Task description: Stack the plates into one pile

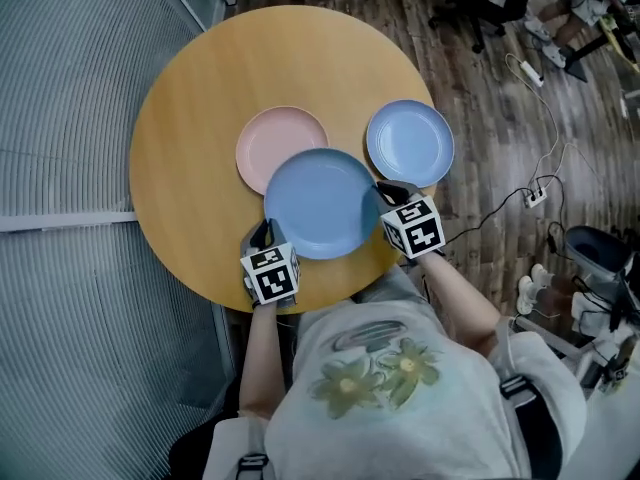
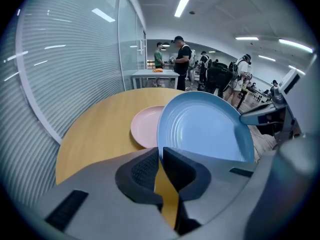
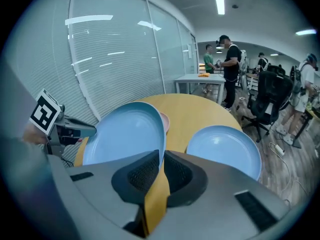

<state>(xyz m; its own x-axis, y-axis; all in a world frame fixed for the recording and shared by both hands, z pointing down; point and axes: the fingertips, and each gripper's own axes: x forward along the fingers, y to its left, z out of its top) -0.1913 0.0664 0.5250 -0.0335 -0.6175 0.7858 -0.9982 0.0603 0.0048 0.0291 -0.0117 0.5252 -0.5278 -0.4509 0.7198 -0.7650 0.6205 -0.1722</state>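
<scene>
A large blue plate [image 1: 322, 203] hangs over the near part of the round wooden table [image 1: 190, 138], lifted and held at both sides. My left gripper [image 1: 265, 231] is shut on its near-left rim, and my right gripper [image 1: 384, 196] is shut on its right rim. In the left gripper view the plate [image 2: 200, 129] tilts up from the left gripper [image 2: 160, 156], overlapping the pink plate [image 2: 145, 126]. The pink plate [image 1: 281, 146] lies flat just beyond. A smaller blue plate [image 1: 410, 143] rests at the table's right. In the right gripper view the held plate [image 3: 125, 134] sits left of that smaller blue plate [image 3: 225, 141].
A glass wall with blinds [image 1: 60, 218] runs along the left of the table. Dark wood floor with a white cable and power strip [image 1: 535, 196] lies to the right, with office chairs [image 3: 267, 96] beyond. Several people stand by a white table [image 2: 152, 76] far behind.
</scene>
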